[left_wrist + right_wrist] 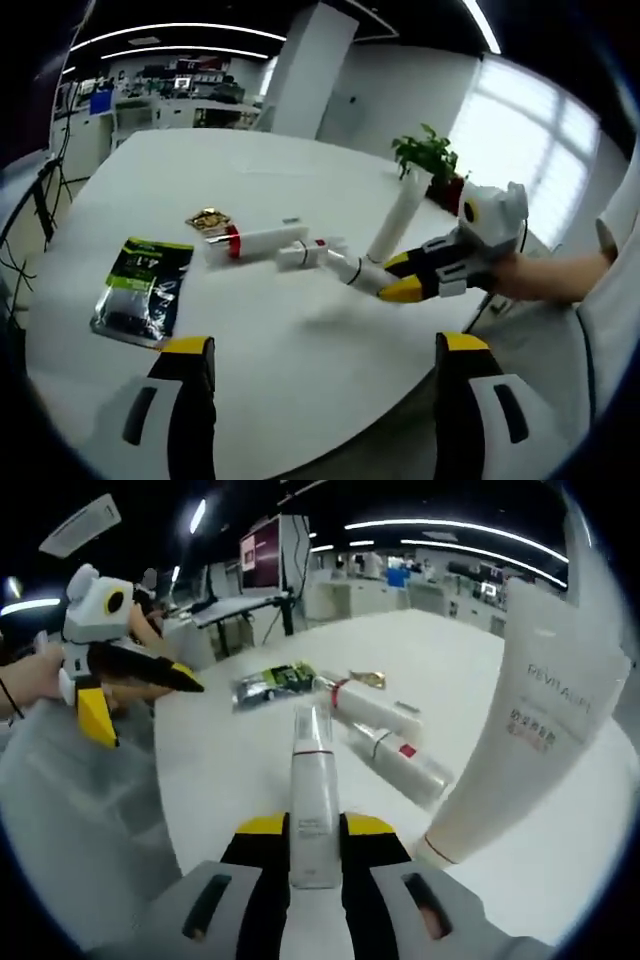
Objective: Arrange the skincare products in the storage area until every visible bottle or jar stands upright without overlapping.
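My right gripper (315,832) is shut on a slim white pump bottle (314,780), held level above the round white table (220,780). In the left gripper view that gripper (392,278) comes in from the right with the bottle (352,271) pointing left. A tall white tube (530,720) stands upright on its cap just right of it (394,225). Two white bottles with red marks lie on their sides, the longer one (258,241) (368,707) and the shorter one (303,254) (405,762). My left gripper (325,345) (148,712) hangs open and apart from them.
A green and black sachet (145,285) (275,683) and a small gold packet (208,218) (368,678) lie flat beyond the bottles. A potted plant (430,158) stands at the table's far edge. A person's hand (545,275) holds the right gripper. Desks and a pillar stand behind.
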Motion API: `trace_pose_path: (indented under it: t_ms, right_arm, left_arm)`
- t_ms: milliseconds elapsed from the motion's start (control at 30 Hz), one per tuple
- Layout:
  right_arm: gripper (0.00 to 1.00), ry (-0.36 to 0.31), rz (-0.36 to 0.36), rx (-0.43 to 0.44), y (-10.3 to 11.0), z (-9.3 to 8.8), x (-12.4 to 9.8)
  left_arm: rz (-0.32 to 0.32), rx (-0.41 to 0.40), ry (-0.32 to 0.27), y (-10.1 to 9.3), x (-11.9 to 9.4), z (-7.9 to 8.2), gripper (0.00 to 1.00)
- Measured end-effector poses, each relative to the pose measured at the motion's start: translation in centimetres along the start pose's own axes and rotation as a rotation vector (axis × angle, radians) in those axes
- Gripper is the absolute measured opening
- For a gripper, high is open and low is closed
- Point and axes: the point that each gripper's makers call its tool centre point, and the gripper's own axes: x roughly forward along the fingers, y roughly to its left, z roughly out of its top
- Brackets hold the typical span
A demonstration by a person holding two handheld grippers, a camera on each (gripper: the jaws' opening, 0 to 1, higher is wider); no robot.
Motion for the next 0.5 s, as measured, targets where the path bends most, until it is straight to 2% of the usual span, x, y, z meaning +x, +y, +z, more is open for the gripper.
trace_pose_path:
  t_ms: [133, 233, 267, 300, 500]
  right_arm:
    - [0.17, -0.046, -0.002, 0.023, 0.7, 1.3, -1.1]
    - [0.17, -0.091, 0.007, 0.031, 1.8, 2.4, -2.0]
    - [0.17, -0.102, 0.01, 0.035, 2.0, 2.6, -2.2]
    - [0.17, -0.122, 0.014, 0.04, 2.4, 3.0, -2.4]
    - [0.17, -0.211, 0.035, 0.058, 4.3, 5.0, -3.7]
  left_arm:
    - [-0.014, -0.008, -0.019, -0.4, -0.1, 0.5, 0.84]
    - [-0.041, -0.032, -0.061, -0.8, -0.1, 1.3, 0.84]
    - [-0.048, -0.044, -0.068, -1.3, -0.2, 1.7, 0.84]
    - [-0.07, -0.077, -0.11, -1.9, -0.2, 2.5, 0.83]
    - [-0.151, -0.123, -0.172, -4.8, 0.1, 4.8, 0.81]
